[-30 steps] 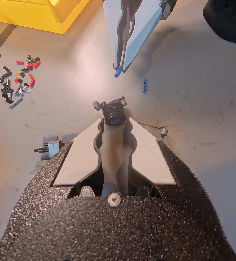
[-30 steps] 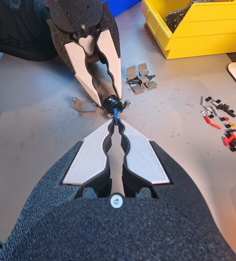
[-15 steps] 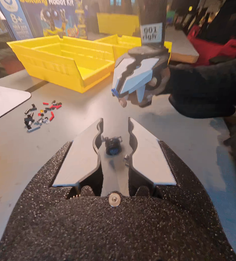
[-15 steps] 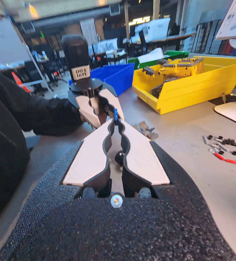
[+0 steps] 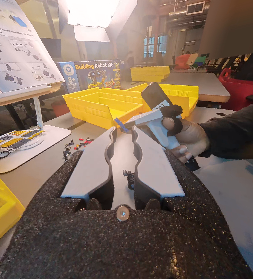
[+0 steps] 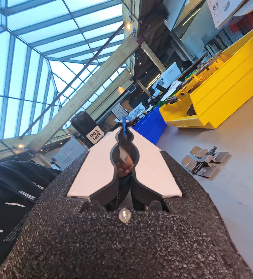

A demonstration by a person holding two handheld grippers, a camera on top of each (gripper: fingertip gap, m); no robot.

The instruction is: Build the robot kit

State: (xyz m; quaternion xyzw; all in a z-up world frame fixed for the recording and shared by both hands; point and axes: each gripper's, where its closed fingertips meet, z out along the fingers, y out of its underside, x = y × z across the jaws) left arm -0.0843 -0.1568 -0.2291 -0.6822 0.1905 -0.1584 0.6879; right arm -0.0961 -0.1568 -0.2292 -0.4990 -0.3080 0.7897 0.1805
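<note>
Your right gripper [image 6: 124,128] is clamped on a small blue pin [image 6: 124,125], lifted off the table [image 5: 36,170]; your left gripper [image 5: 123,129] hangs apart, empty, above the black wheel piece [image 5: 129,179]

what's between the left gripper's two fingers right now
Nothing is gripped: the left gripper is open, and the left wrist view shows bare table with a small black part below.

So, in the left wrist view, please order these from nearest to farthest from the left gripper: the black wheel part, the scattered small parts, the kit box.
From the left gripper:
1. Black wheel part, on the table between its fingers, by the right one.
2. Scattered small parts, left, on the table.
3. Kit box, far back, behind the yellow bins.
</note>
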